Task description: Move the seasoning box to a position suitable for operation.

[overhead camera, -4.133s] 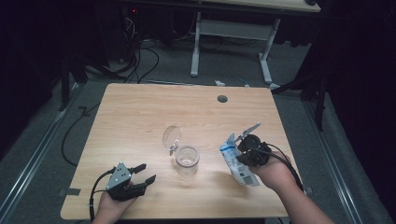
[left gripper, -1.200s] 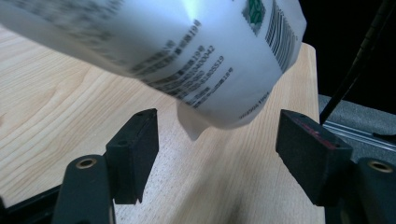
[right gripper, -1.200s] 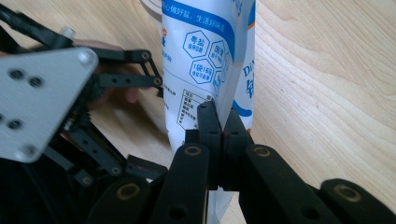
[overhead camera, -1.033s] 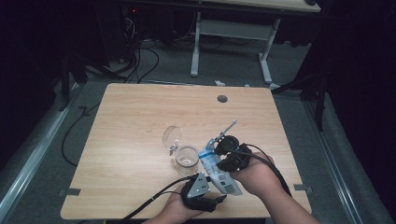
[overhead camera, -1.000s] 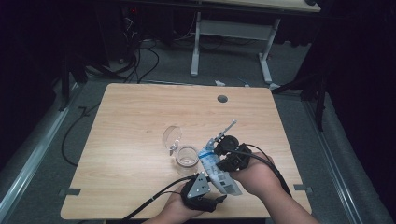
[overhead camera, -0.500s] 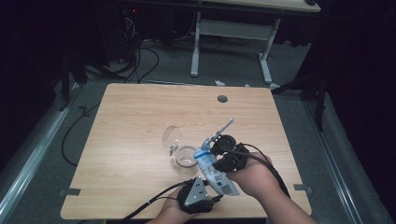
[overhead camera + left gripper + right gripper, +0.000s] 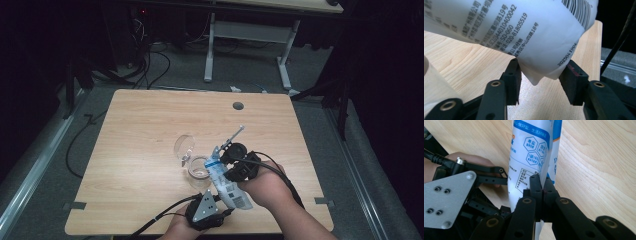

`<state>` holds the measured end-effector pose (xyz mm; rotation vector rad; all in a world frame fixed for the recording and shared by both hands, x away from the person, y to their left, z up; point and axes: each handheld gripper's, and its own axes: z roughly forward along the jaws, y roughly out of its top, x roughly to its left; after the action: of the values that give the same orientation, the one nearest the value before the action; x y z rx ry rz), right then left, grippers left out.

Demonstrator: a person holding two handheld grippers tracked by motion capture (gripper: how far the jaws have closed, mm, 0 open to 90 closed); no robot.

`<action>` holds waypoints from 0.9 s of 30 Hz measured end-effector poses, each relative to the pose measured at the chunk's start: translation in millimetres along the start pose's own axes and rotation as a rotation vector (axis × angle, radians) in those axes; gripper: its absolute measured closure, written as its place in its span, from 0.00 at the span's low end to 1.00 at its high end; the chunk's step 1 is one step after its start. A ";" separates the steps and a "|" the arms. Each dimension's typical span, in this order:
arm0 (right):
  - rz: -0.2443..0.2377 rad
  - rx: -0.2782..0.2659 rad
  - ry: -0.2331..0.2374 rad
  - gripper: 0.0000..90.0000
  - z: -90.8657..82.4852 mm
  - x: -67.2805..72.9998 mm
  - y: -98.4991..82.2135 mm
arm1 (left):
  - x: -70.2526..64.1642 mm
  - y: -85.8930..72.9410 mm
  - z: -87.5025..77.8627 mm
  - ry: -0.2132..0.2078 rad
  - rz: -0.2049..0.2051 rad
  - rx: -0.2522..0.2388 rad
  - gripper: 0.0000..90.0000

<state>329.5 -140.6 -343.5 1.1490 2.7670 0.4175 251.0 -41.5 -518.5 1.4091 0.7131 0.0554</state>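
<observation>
A: Salt pouch, white with blue print, hangs tilted just right of the open glass jar, its upper end over the jar's rim. Right gripper has its jaws clamped tight on the pouch's edge.

B: Left gripper?

A: Below the jar, at the pouch's lower end. Its jaws have just been closing, bottom corner of the pouch between them. One jaw touches the film; the other looks just clear. Not a grip yet, I judge.

B: Risks?

A: Thin film. If the left jaws pinch only that corner tip, it may slip out. A pull against the right grip could twist the pouch into the jar and tip it on the bench. The jar's lid lies just behind the jar, clear of it all.
</observation>
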 end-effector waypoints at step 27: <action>-0.026 -0.038 -0.012 1.00 7.9 1.8 11.7 | 1.3 10.4 -3.7 -0.002 -0.118 -0.016 0.68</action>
<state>337.8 -129.8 -347.6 1.1028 2.7482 0.4566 254.2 -35.7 -509.6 1.3493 0.7915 -0.0332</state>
